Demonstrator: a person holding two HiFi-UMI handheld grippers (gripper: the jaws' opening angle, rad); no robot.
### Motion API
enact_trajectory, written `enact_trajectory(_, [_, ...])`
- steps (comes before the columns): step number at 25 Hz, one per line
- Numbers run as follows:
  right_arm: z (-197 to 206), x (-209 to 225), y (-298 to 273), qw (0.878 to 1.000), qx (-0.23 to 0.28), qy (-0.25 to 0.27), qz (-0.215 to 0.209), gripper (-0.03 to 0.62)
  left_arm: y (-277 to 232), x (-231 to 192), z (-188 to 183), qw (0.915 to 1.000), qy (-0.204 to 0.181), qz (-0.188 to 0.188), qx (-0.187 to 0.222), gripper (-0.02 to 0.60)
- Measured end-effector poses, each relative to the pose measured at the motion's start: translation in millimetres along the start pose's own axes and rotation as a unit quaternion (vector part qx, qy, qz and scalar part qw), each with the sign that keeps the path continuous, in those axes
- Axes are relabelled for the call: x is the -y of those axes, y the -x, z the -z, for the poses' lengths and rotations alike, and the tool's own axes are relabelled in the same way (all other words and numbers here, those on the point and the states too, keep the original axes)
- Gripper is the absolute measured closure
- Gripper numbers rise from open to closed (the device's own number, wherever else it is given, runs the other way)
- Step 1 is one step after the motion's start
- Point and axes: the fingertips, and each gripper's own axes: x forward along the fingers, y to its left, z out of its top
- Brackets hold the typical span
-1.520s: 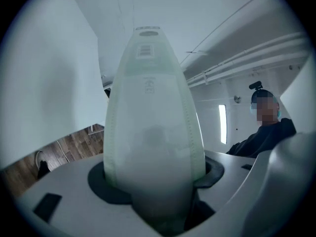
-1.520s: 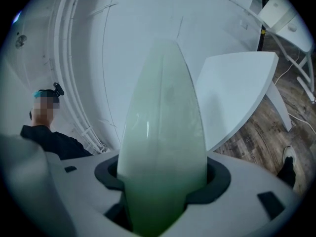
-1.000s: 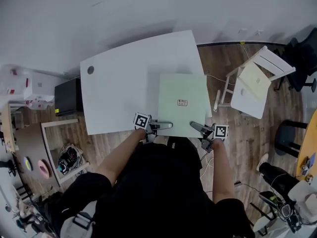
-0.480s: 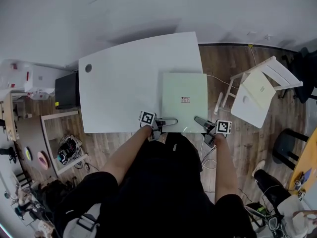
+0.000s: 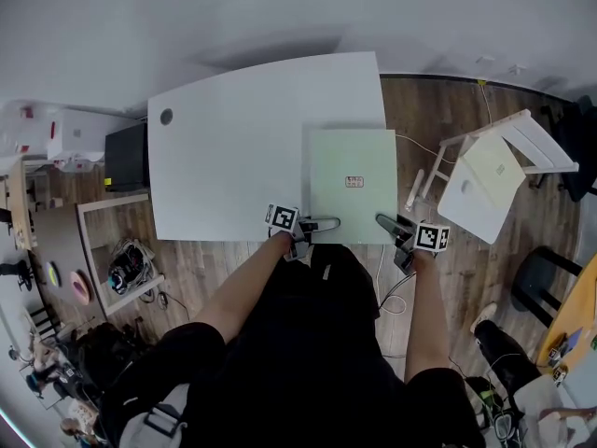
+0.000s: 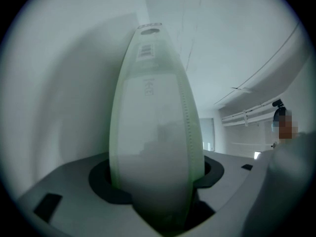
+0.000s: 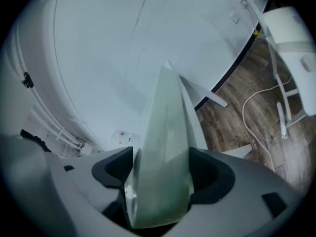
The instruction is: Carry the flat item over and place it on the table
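Since 1 second ago the right claw (image 5: pixel 382 221) has loosened and is spreading around the pale green board (image 5: pixel 353 171). The left claw (image 5: pixel 328 223) pinches its near edge. The board lies flat on the white counter (image 5: pixel 233 147), stretching toward 12 o'clock from both claws.

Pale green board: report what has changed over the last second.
The right gripper is opening its jaws and letting go of the pale green board, whose near edge is still between them. Nothing else changed. The board lies on the white table at its near right corner with no visible shift, and the left gripper stays clamped on the board's near edge.
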Motion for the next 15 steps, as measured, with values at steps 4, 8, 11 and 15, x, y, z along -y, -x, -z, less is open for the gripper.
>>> enact_trajectory(4, [-31.5,8.4,33.4,0.996,0.077,0.004,0.035,0.260,17.0,-3.7,-8.1,0.9991,-0.019,-0.036,0.011,0.270])
enact_trajectory(8, [-19.1,-3.2,16.1,0.997,0.026,0.064,0.037,0.261,15.4,-3.2,-7.3,0.9987,-0.010,-0.050,0.010,0.257])
enact_trajectory(11, [-0.4,-4.5,-7.7,0.991,-0.020,0.115,0.069,0.261,11.9,-2.2,-7.6,0.9976,-0.016,-0.063,0.023,0.229])
enact_trajectory(15, [7.8,2.5,-13.9,0.988,-0.023,0.118,0.100,0.261,23.0,-0.6,-12.3,0.9935,-0.047,-0.095,0.041,0.194])
